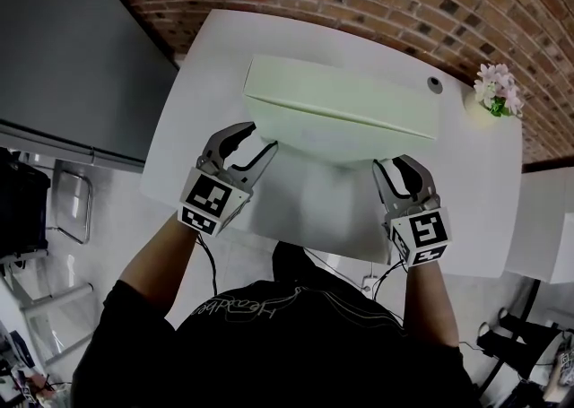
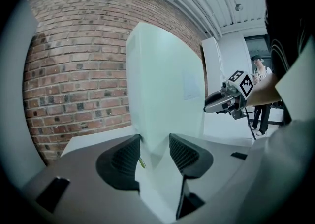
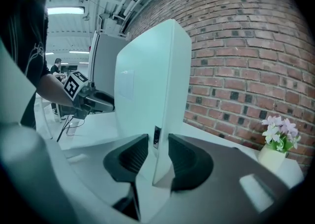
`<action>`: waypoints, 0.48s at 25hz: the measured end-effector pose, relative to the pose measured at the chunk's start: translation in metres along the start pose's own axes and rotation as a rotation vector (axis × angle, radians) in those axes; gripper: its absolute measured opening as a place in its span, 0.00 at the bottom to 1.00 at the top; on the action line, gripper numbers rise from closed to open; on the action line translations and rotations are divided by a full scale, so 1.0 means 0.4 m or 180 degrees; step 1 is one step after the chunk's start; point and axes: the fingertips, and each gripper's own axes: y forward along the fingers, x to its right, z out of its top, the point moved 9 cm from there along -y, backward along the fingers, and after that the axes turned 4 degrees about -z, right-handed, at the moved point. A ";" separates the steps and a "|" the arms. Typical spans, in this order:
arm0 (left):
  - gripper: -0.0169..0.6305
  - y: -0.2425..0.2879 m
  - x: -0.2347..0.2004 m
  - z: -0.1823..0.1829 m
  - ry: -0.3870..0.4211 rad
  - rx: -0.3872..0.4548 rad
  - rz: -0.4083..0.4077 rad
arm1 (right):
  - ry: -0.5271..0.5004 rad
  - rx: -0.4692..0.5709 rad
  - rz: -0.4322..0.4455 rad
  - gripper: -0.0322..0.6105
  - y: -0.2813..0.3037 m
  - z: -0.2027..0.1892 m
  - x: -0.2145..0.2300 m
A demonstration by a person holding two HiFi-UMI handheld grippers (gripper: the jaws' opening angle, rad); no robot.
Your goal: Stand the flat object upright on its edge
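Count: one flat white rectangular slab (image 1: pixel 341 106), one white table (image 1: pixel 206 65), two grippers, one small pot of pale flowers (image 1: pixel 496 92) at upper right.

Slab upright on its long edge, frame centre in head view.

Left gripper (image 1: pixel 263 139) clamped on slab's lower left corner. Right gripper (image 1: pixel 399 167) clamped on its right end. Both jaw pairs partly apart, pads on the slab.

Small dark port (image 3: pixel 156 137) on slab's end edge seen in right gripper view only.

Bare tabletop above and below slab. Near table edge just behind grippers.

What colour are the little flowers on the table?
Pale pink and white; the flowers show best in the right gripper view.
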 end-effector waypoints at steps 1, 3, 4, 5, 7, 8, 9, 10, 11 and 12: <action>0.32 -0.002 0.002 0.000 -0.0003 -0.0013 -0.0018 | 0.0004 -0.0004 0.0001 0.26 -0.003 -0.001 -0.001; 0.32 -0.004 0.005 -0.001 0.0010 -0.0040 -0.0043 | 0.0027 -0.0011 -0.0009 0.26 -0.007 -0.003 -0.003; 0.32 -0.005 0.005 -0.001 0.0019 -0.0050 -0.0051 | 0.0038 -0.0015 -0.0019 0.26 -0.008 -0.003 -0.004; 0.32 -0.006 0.005 -0.002 0.0021 -0.0053 -0.0061 | 0.0043 -0.0018 -0.0031 0.26 -0.009 -0.003 -0.006; 0.32 -0.007 0.002 -0.003 -0.0009 -0.0043 -0.0093 | 0.0056 -0.0023 -0.0056 0.26 -0.010 -0.005 -0.009; 0.32 -0.007 0.000 -0.004 -0.0036 -0.0034 -0.0115 | 0.0070 -0.0025 -0.0067 0.26 -0.010 -0.005 -0.009; 0.32 -0.006 -0.002 -0.003 -0.0067 -0.0027 -0.0141 | 0.0087 -0.0026 -0.0075 0.26 -0.010 -0.006 -0.009; 0.32 -0.006 -0.004 -0.002 -0.0100 -0.0020 -0.0175 | 0.0107 -0.0024 -0.0078 0.26 -0.010 -0.007 -0.008; 0.32 -0.006 -0.007 -0.001 -0.0138 -0.0014 -0.0222 | 0.0133 -0.0017 -0.0075 0.26 -0.010 -0.008 -0.007; 0.32 -0.007 -0.009 0.000 -0.0180 -0.0010 -0.0285 | 0.0166 -0.0006 -0.0067 0.26 -0.012 -0.008 -0.006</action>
